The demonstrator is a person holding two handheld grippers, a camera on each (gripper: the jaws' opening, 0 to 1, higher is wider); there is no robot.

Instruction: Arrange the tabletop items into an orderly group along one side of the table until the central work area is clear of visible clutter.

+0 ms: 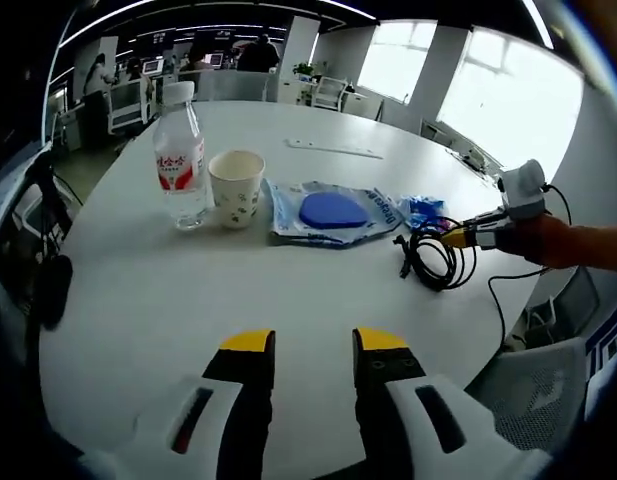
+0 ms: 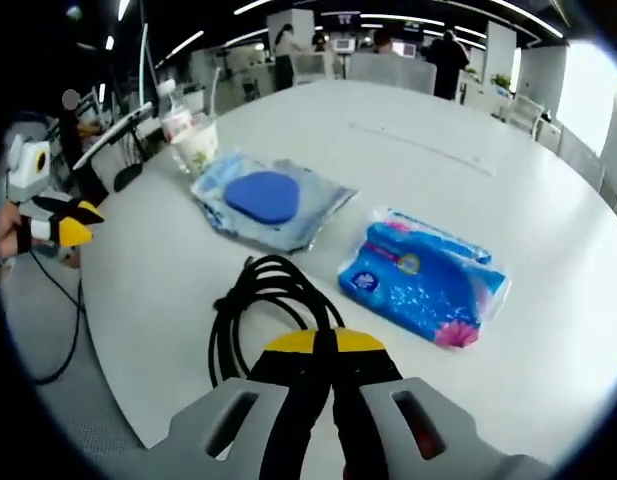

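On the round white table (image 1: 138,300) stand a clear water bottle (image 1: 180,160) and a paper cup (image 1: 236,188), side by side. Right of them lies a wet-wipes pack with a blue lid (image 1: 328,212), then a blue tissue pack (image 1: 423,210). My left gripper (image 1: 314,345) hovers open over bare table near the front edge. My right gripper (image 2: 323,345) is shut on a coiled black cable (image 2: 258,300), left of the tissue pack (image 2: 423,280). From the left gripper view, the right gripper (image 1: 468,237) holds the cable (image 1: 433,258) near the table's right edge.
A thin white strip (image 1: 333,150) lies on the far part of the table. A grey chair (image 1: 533,400) stands by the right edge. The left gripper (image 2: 83,222) shows past the table's left edge. Desks and people fill the background.
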